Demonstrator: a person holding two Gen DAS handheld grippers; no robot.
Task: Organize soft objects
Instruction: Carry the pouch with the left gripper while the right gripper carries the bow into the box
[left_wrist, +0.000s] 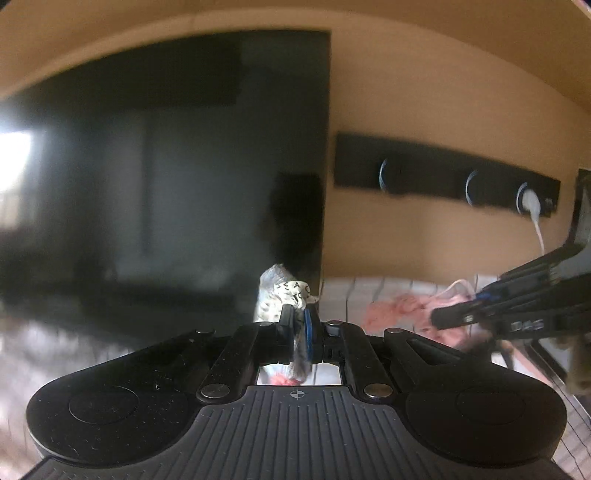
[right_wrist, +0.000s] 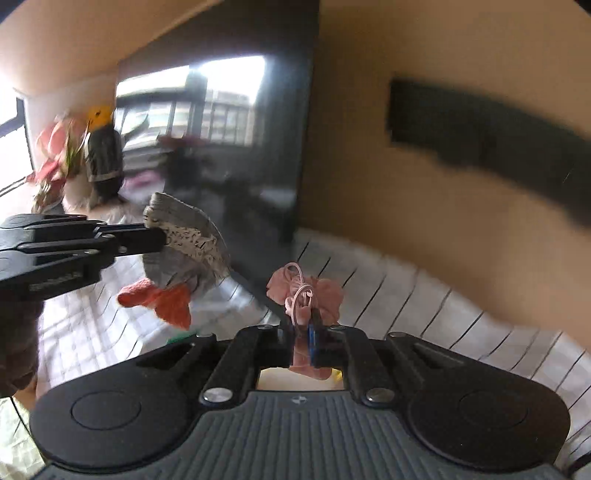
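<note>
My left gripper (left_wrist: 301, 317) is shut on a grey and white printed soft toy (left_wrist: 280, 291), held up off the surface. In the right wrist view the same toy (right_wrist: 188, 236) hangs from the left gripper (right_wrist: 162, 238), with orange plush feet (right_wrist: 166, 299) dangling below. My right gripper (right_wrist: 304, 325) is shut on a pink soft item (right_wrist: 321, 291) with a thin pink cord looped over it. In the left wrist view the right gripper (left_wrist: 439, 317) comes in from the right, with the pink item (left_wrist: 391, 314) at its tip.
A large black screen (left_wrist: 166, 166) stands against the tan wall. A black socket strip (left_wrist: 443, 173) holds a white plug (left_wrist: 532, 203). Below lies a white quilted surface (right_wrist: 406, 295). A yellow-headed dark toy (right_wrist: 99, 147) and a plant sit at far left.
</note>
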